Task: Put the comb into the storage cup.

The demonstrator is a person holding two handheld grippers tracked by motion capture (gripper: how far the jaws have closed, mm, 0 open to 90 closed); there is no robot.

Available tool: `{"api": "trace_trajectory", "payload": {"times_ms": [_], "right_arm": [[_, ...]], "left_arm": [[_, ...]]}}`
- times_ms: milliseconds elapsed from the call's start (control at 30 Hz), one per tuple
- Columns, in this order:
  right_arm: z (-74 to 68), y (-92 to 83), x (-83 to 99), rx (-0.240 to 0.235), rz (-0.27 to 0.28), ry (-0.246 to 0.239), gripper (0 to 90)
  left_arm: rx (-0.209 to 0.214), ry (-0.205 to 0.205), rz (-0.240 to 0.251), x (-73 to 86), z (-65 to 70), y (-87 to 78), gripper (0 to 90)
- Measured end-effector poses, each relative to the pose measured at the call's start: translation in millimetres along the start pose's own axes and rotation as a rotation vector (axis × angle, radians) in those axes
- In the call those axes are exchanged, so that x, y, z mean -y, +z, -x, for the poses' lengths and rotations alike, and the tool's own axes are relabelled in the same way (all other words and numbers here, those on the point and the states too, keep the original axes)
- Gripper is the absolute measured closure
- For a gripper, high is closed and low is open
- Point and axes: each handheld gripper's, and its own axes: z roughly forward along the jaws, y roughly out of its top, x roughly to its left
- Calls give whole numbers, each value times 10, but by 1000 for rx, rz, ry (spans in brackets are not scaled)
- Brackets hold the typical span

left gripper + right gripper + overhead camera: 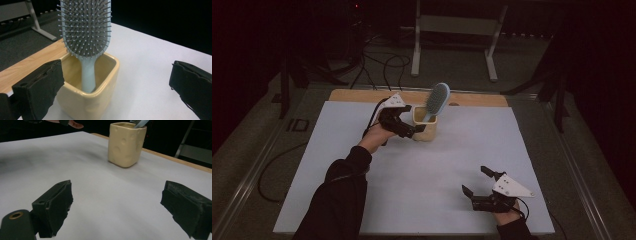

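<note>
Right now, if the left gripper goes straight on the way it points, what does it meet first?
Most likely the yellow cup: it sits low between the open fingers of the left gripper, nearer one of them. The blue hairbrush standing in it comes just behind. How near the cup's wall is remains unclear.

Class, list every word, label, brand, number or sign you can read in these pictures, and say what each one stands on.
None can be read.
The yellow cup, the hairbrush, the white table cover and both grippers, left gripper and right gripper, carry no readable print.
</note>
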Motion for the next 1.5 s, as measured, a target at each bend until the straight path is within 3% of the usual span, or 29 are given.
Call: {"api": "trace_trajectory", "payload": {"times_ms": [433,500,967,1500], "right_arm": [[-11,20,-8,-5,-1,-7,96],[-12,24,-10,-4,-7,-9,96],[-15,49,-20,-6,-3,-9,96],[-29,75,-26,-17,-11,-16,96]], "left_arm": [[-29,-11,-11,98,43,-201,0],[-49,-2,-29,115,56,-261,0],[-86,-10,-22,197,68,-617,0],[-121,-37,-31,531,144,-1158,0]]}}
